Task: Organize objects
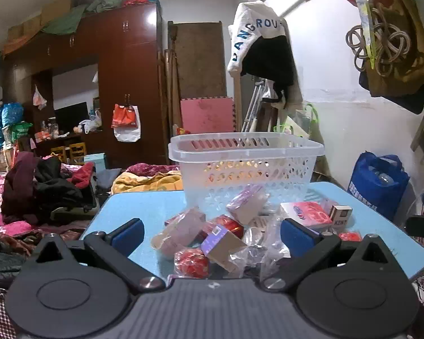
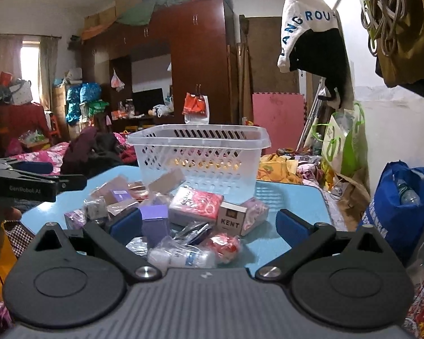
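A clear plastic basket (image 1: 246, 166) (image 2: 200, 158) stands at the back of a light blue table (image 1: 144, 212) (image 2: 294, 200). In front of it lies a heap of small packs: a red round sweet (image 1: 190, 262), a purple box (image 2: 155, 221), a red-and-white pack (image 1: 308, 213) (image 2: 196, 204), a KENT carton (image 1: 340, 217) (image 2: 231, 218) and white rolls in clear wrap (image 2: 181, 255). My left gripper (image 1: 212, 234) hovers open at the table's near edge, the heap between and beyond its blue pads. My right gripper (image 2: 209, 226) is open too, close over the heap, holding nothing.
The left tool's black body (image 2: 28, 183) shows at the left of the right wrist view. A bed piled with clothes (image 1: 42, 189) lies left of the table. A blue bag (image 2: 395, 206) stands on the floor to the right. A wardrobe (image 1: 127, 84) fills the back wall.
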`<state>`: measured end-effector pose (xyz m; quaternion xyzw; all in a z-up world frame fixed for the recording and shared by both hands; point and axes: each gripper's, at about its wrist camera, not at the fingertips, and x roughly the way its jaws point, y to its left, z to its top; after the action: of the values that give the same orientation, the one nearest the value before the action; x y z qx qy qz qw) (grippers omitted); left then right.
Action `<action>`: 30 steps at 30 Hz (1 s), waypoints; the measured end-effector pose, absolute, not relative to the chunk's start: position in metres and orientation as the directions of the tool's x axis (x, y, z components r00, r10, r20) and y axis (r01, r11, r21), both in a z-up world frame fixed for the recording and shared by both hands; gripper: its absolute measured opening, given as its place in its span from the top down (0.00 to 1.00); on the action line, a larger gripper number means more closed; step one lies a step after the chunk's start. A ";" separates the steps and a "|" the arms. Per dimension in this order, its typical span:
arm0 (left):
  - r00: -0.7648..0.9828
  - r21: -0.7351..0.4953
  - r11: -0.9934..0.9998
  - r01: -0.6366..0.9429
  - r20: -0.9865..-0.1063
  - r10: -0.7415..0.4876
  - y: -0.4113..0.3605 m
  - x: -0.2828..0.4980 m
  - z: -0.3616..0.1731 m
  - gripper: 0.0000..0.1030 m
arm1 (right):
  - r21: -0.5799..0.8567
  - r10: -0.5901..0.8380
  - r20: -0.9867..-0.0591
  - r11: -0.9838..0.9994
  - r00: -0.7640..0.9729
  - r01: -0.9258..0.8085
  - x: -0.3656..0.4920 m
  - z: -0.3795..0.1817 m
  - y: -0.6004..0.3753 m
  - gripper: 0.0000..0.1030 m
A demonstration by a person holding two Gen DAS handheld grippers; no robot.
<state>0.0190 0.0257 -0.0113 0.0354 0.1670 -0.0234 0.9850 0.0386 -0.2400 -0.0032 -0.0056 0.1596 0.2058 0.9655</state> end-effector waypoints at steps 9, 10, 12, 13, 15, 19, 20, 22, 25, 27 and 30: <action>0.946 0.049 0.997 0.056 -0.321 -0.038 0.026 0.017 -0.009 0.00 | 0.106 0.415 -0.325 0.909 0.850 -0.403 0.049 -0.014 -0.238 0.00; 0.946 0.049 0.997 0.058 -0.322 -0.039 0.026 0.018 -0.010 0.00 | 0.107 0.413 -0.327 0.910 0.850 -0.401 0.050 -0.015 -0.239 0.00; 0.945 0.052 0.997 0.062 -0.325 -0.042 0.025 0.019 -0.011 0.00 | 0.113 0.412 -0.325 0.911 0.851 -0.397 0.050 -0.016 -0.240 0.00; 0.945 0.054 0.997 0.064 -0.325 -0.043 0.024 0.019 -0.012 0.00 | 0.118 0.413 -0.325 0.910 0.851 -0.397 0.051 -0.017 -0.241 0.00; 0.945 0.056 0.996 0.062 -0.324 -0.040 0.024 0.020 -0.013 0.00 | 0.123 0.414 -0.325 0.910 0.850 -0.396 0.053 -0.018 -0.242 0.00; 0.944 0.048 0.997 0.063 -0.328 -0.043 0.026 0.022 -0.013 0.00 | 0.131 0.417 -0.319 0.909 0.851 -0.396 0.054 -0.020 -0.243 0.00; 0.944 0.047 0.997 0.062 -0.327 -0.043 0.026 0.022 -0.013 0.00 | 0.131 0.417 -0.319 0.909 0.851 -0.396 0.054 -0.020 -0.243 0.00; 0.944 0.047 0.997 0.063 -0.327 -0.044 0.026 0.023 -0.014 0.00 | 0.129 0.416 -0.319 0.909 0.852 -0.395 0.054 -0.020 -0.243 0.00; 0.945 0.049 0.997 0.064 -0.323 -0.045 0.026 0.023 -0.014 0.00 | 0.130 0.419 -0.318 0.908 0.851 -0.398 0.055 -0.020 -0.243 0.00; 0.946 0.047 0.997 0.068 -0.320 -0.049 0.026 0.022 -0.014 0.00 | 0.132 0.420 -0.314 0.907 0.851 -0.399 0.055 -0.020 -0.244 0.00; 0.946 0.048 0.996 0.070 -0.321 -0.051 0.026 0.022 -0.014 0.00 | 0.133 0.419 -0.311 0.908 0.853 -0.397 0.055 -0.020 -0.245 0.00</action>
<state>0.0221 0.0257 -0.0140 0.0291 0.1620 -0.0305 0.9859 0.0552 -0.2451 -0.0201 0.0318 0.1684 0.2121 0.9621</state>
